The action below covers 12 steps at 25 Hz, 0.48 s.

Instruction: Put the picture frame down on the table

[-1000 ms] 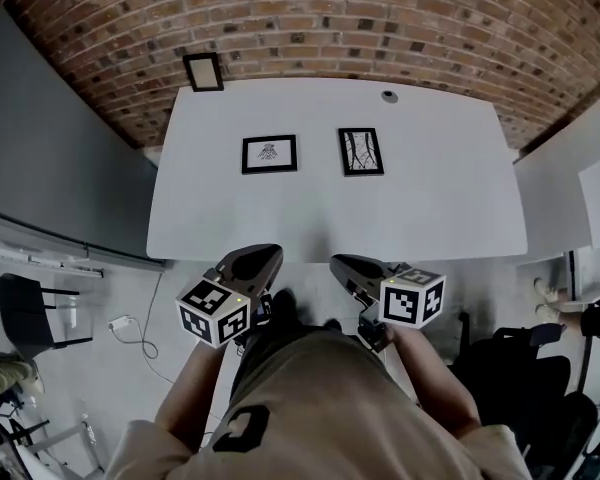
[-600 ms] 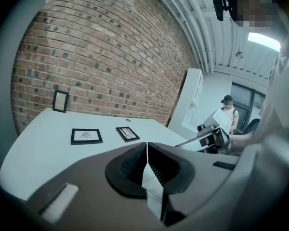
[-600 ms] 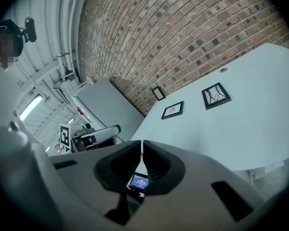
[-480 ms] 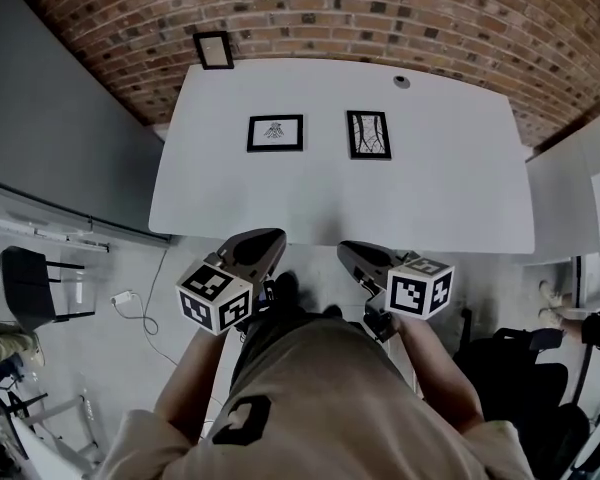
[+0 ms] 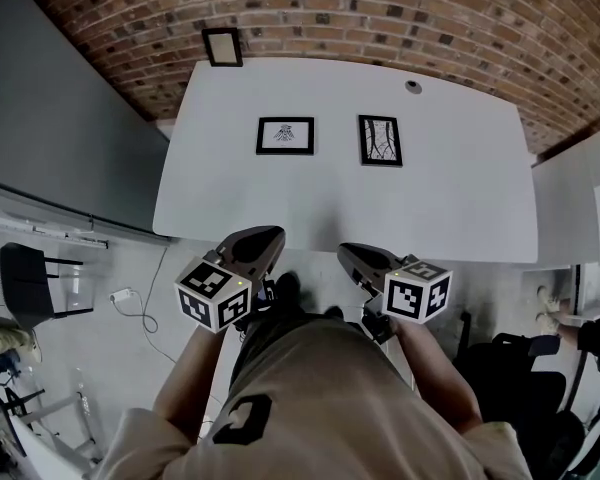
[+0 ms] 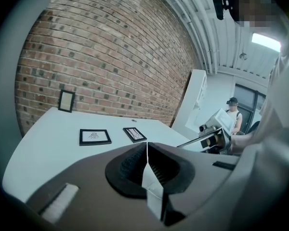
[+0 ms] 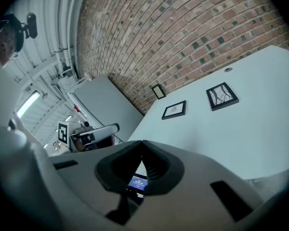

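Left claw (image 5: 268, 238) and right claw (image 5: 350, 255) are both closed tight and empty. They are held short of the white bench (image 5: 450, 203), judged idle. Two black picture frames, one landscape frame (image 5: 285, 135) and one portrait frame (image 5: 380, 140), lie flat mid-bench, side by side and apart. A small black upright frame (image 5: 223, 46) leans on the brick wall (image 5: 400, 18) at the far-left corner and is likely the one left to lay down.

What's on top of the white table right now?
A left frame and a right frame lie flat; a third frame stands at the far left corner, plus a small round cap. Beneath the frames is hidden.
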Each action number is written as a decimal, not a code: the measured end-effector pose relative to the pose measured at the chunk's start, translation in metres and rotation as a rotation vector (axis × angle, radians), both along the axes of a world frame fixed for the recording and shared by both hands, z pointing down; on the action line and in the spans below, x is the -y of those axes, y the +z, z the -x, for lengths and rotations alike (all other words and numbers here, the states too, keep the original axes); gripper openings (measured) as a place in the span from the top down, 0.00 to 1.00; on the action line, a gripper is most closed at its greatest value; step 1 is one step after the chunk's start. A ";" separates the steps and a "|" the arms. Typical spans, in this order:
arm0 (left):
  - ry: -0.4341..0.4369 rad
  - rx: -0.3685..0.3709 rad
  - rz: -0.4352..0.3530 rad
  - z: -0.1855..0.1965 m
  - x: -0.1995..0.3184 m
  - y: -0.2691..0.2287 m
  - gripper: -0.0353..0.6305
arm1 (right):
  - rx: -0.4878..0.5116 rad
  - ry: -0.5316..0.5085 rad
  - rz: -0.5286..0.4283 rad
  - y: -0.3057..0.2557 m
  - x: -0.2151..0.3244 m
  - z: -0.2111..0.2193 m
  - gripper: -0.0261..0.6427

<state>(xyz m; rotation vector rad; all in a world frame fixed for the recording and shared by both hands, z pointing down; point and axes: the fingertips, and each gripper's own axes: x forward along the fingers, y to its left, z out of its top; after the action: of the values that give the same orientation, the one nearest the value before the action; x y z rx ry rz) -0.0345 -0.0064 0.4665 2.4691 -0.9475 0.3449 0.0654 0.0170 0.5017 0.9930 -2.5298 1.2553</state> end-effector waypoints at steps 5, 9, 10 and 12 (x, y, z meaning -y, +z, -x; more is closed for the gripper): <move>0.002 -0.010 0.017 0.015 0.016 0.007 0.93 | -0.011 0.001 0.025 0.007 0.010 0.015 0.95; 0.009 -0.020 0.027 0.027 0.028 0.011 0.93 | -0.021 0.004 0.040 0.012 0.018 0.028 0.95; 0.011 -0.023 0.030 0.030 0.031 0.012 0.93 | -0.023 0.004 0.043 0.013 0.020 0.032 0.95; 0.014 -0.027 0.034 0.036 0.036 0.013 0.93 | -0.026 0.007 0.048 0.014 0.026 0.038 0.95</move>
<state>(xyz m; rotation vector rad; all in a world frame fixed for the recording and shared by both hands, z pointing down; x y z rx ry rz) -0.0708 -0.0426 0.4800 2.4447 -0.9066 0.3285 0.0270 -0.0089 0.5153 1.0013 -2.4668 1.2905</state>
